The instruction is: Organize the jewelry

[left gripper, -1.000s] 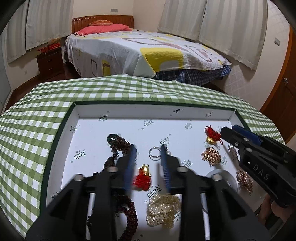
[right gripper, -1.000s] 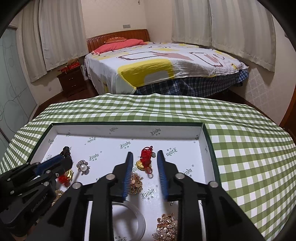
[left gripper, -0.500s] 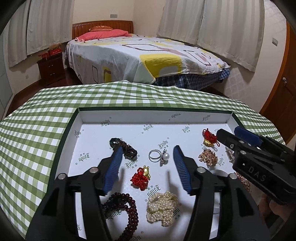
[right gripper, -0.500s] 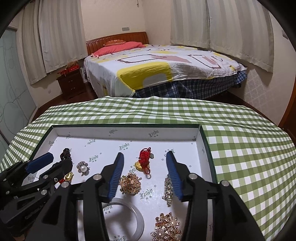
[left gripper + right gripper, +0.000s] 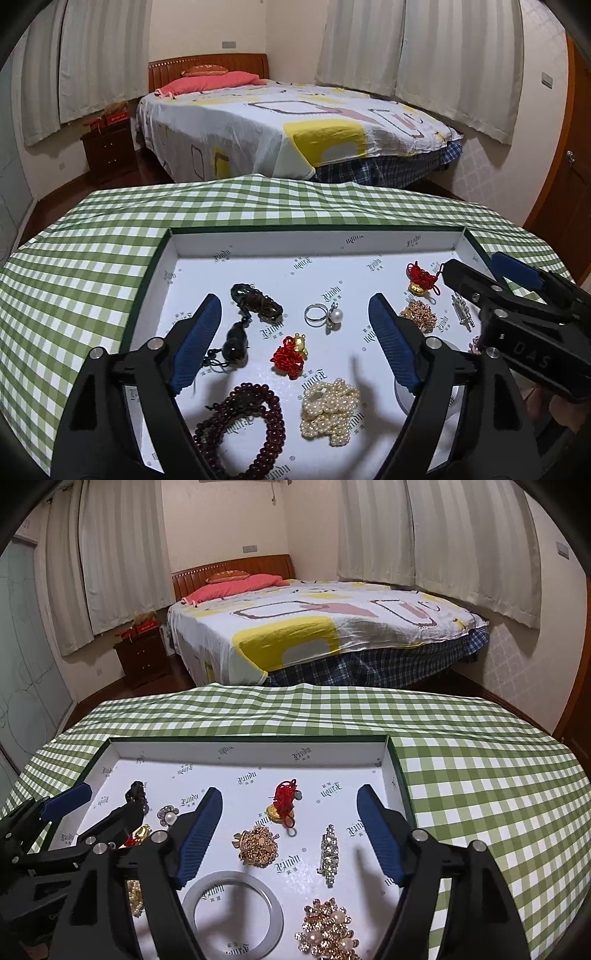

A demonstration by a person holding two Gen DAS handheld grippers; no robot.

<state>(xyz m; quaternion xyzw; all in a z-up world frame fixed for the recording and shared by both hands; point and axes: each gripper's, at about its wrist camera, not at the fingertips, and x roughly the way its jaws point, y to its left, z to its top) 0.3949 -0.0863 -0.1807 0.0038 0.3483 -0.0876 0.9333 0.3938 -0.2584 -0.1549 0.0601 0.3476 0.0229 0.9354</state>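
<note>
A white-lined tray (image 5: 258, 251) (image 5: 258, 753) on the checked table holds several jewelry pieces. My left gripper (image 5: 295, 343) is open and empty above a red-and-gold charm (image 5: 290, 354), with a ring and pearl (image 5: 325, 315), a dark pendant cord (image 5: 243, 317), a dark red bead string (image 5: 255, 421) and a pearl bracelet (image 5: 328, 410) around it. My right gripper (image 5: 290, 830) is open and empty above a red-tassel gold charm (image 5: 282, 805), a gold brooch (image 5: 258, 845), a crystal clip (image 5: 328, 853) and a silver bangle (image 5: 232, 908).
The tray sits on a round table with a green checked cloth (image 5: 92, 258) (image 5: 480, 775). A bed (image 5: 295, 133) and a dark nightstand (image 5: 109, 151) stand beyond the table. A gold pearl brooch (image 5: 328, 926) lies at the tray's near right.
Both grippers have opened wide and pulled back and up from the tray. The red-and-gold charm and the red-tassel charm now lie free on the tray.
</note>
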